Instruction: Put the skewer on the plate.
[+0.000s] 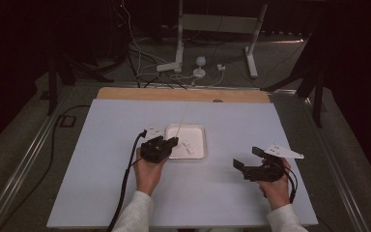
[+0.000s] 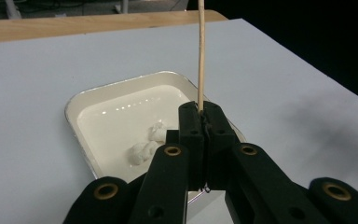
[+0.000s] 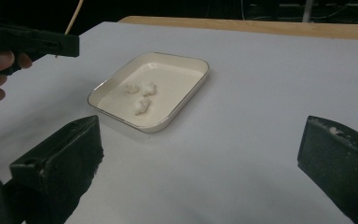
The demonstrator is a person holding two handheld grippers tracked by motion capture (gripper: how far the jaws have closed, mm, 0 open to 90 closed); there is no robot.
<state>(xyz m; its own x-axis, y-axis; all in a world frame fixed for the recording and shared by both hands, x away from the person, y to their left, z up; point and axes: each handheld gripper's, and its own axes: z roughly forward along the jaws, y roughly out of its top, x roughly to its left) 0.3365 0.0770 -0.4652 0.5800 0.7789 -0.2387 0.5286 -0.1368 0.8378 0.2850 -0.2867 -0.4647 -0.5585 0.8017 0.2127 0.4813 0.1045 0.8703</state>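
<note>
Wooden skewer (image 2: pixel 200 51) in left gripper (image 2: pixel 200 111)

Dim light is falling from overhead, leaving the surroundings sinking into black. The table (image 1: pixel 101 145) is looking evenly lit yet grainy. Small highlights are glinting in the tray (image 2: pixel 121 109), and close-up jaws are blurring softly.

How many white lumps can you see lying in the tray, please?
3, all in the tray: one lump toward its far-left side, one just right of it, one nearer the right gripper's camera. None seems hidden there.
</note>
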